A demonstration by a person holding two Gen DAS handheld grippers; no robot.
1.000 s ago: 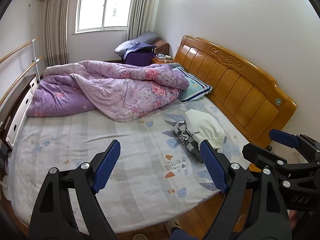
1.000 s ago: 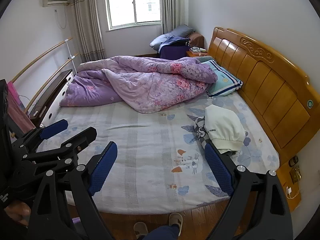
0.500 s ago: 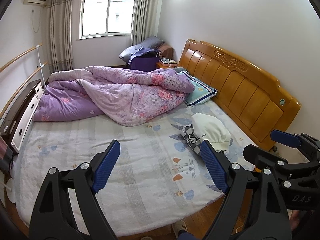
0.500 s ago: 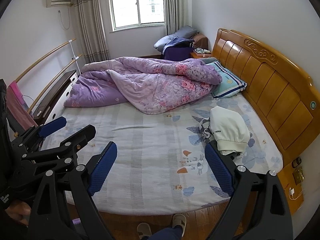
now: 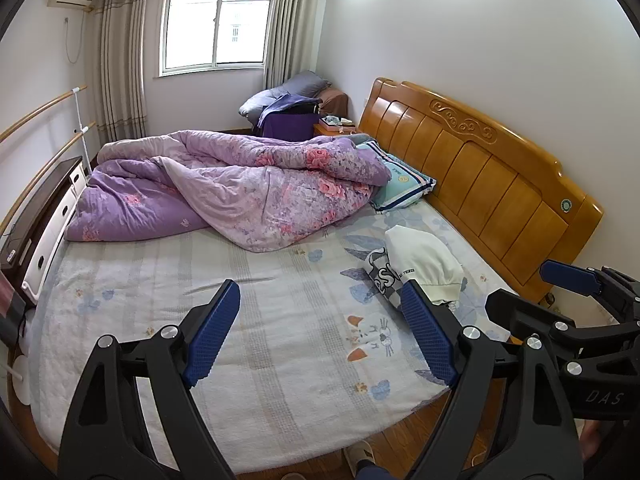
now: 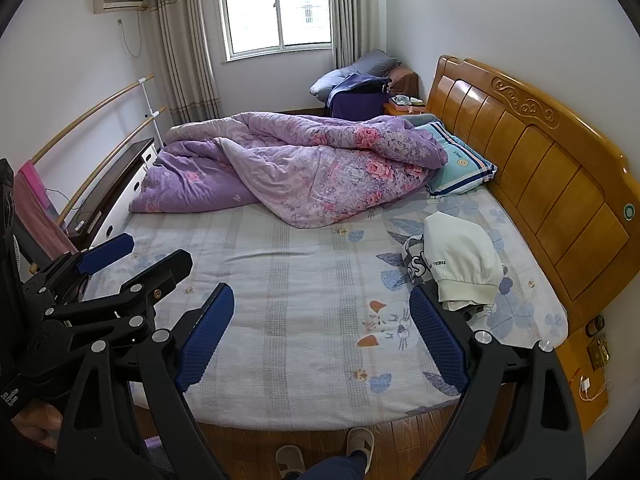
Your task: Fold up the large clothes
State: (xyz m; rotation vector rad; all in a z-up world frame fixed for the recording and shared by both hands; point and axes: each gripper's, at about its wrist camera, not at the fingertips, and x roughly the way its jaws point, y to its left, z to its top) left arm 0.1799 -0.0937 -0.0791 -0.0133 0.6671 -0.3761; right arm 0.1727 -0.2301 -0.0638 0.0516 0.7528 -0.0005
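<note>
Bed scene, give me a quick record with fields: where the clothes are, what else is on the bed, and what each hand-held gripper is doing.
clothes: white garment lying on a grey printed one, on the bed near the headboard
fold state: bunched, not yet laid flat
other bedding: purple floral quilt heaped at the far side; striped pillow beside it
left hand-held gripper: open, empty, above the bed's near edge
right hand-held gripper: open, empty, touching nothing
person: slippered feet on the floor at the bedside
</note>
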